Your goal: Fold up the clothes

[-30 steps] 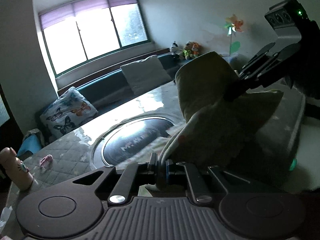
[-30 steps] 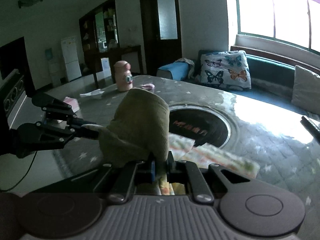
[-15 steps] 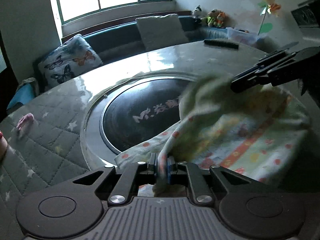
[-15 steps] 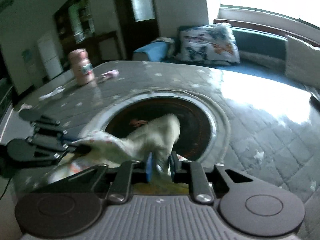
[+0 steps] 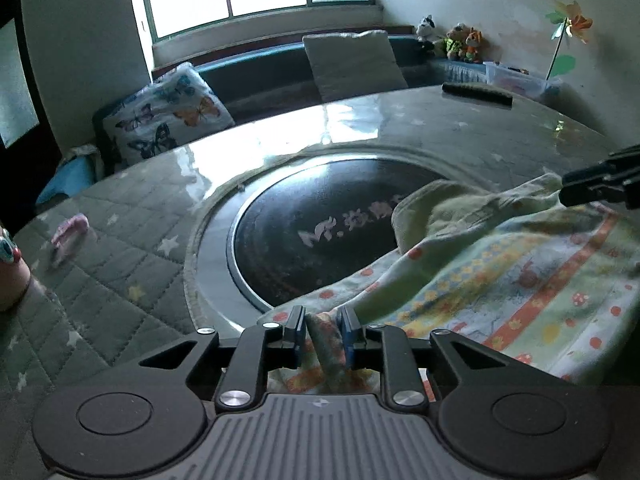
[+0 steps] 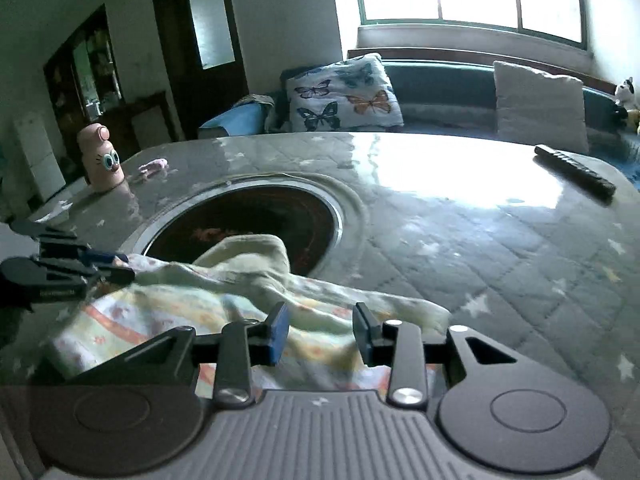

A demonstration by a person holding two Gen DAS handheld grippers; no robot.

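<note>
A round table under a quilted grey cover with pale stars (its middle a glossy black disc in a metal ring) stands before a window bench with a butterfly cushion. The soft printed garment lies rumpled on the near edge, partly over the disc. The left gripper pinches a fold of it; the right gripper stands spread above the cloth, holding nothing.
</note>
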